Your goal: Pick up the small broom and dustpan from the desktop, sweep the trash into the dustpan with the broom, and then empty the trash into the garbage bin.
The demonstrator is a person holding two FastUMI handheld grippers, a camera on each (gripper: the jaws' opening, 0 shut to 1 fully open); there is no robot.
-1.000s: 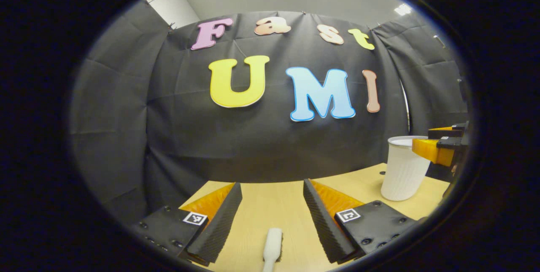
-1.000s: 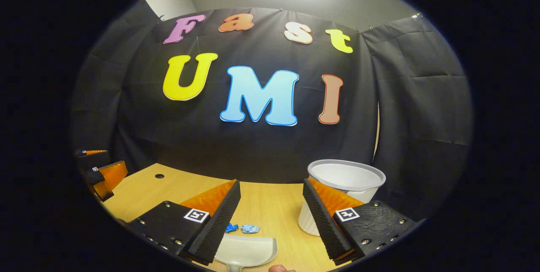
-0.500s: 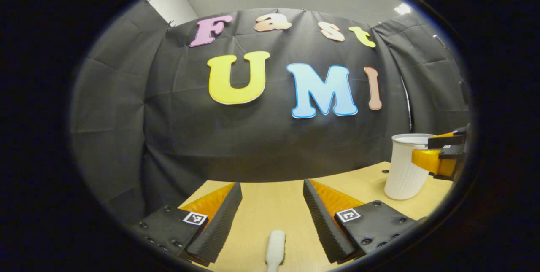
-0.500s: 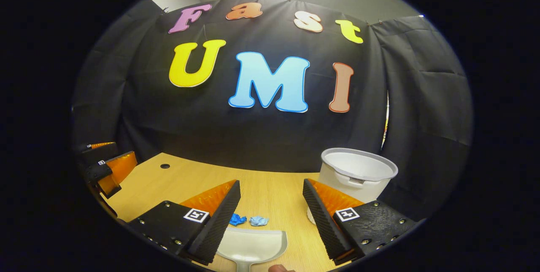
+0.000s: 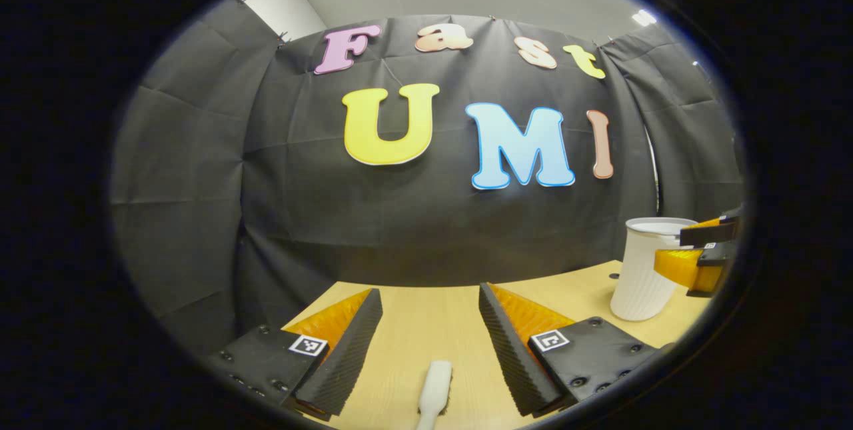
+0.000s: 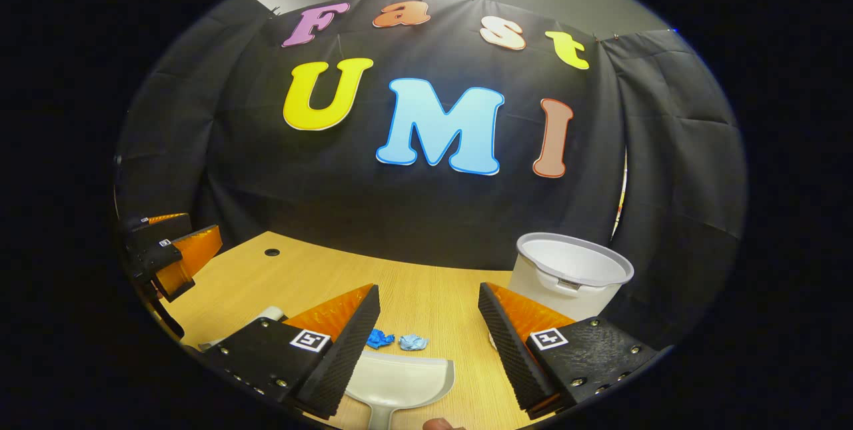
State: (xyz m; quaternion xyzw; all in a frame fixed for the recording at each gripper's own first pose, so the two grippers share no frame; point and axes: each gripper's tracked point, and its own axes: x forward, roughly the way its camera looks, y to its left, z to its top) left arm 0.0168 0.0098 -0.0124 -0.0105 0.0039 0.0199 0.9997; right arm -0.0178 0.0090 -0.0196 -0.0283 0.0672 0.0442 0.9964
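Left gripper view: the left tool (image 5: 430,323) stood wide open above the light wooden counter (image 5: 413,323), holding nothing; the white plastic handle of the small broom (image 5: 434,393) lay on the counter between its fingers, touching neither. At far right stood the white ribbed garbage bin (image 5: 641,270), with the right tool (image 5: 696,257) beside it.

Right gripper view: the left tool (image 6: 166,253) appeared at far left. The right tool (image 6: 430,323) was likewise open and empty; the white plastic dustpan (image 6: 400,383) lay between its fingers, two crumpled blue paper scraps (image 6: 396,340) just beyond its lip.
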